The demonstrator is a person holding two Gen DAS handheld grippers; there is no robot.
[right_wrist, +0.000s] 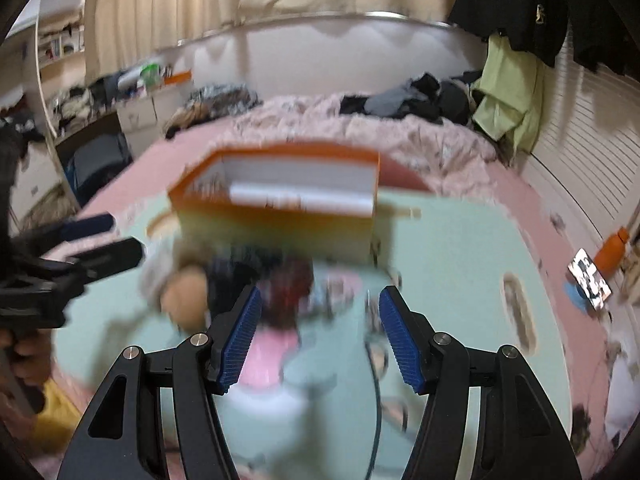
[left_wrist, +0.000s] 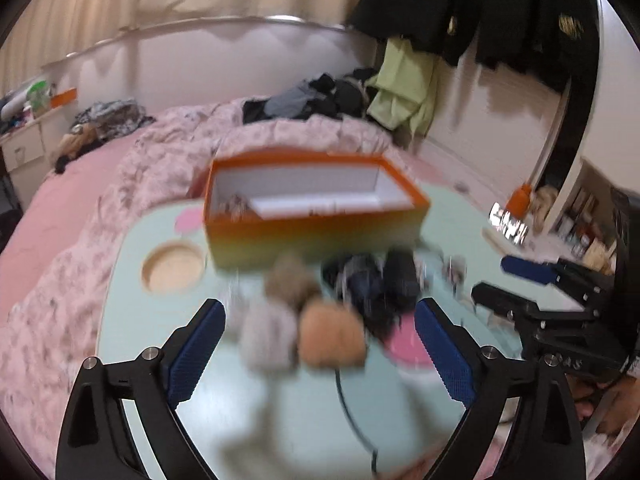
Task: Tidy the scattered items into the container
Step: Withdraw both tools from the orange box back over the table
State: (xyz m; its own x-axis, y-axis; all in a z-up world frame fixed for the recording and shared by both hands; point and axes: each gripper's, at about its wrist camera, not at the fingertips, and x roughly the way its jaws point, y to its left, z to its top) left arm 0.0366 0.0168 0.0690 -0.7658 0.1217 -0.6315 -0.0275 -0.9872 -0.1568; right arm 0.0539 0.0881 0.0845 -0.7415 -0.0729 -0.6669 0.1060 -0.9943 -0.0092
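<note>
An orange box with a white inside stands open on the light green table; small items lie in its left end. In front of it is a blurred heap: a tan fluffy piece, a pale grey one, a brown one and dark pieces. My left gripper is open above the fluffy pieces, its pads clear of them. My right gripper is open over the dark pieces and a pink patch. The box lies just beyond.
A round recess sits in the table left of the box. A black cable runs across the near table. The table rests on a pink quilted bed with clothes piled behind. A phone and orange bottle lie far right.
</note>
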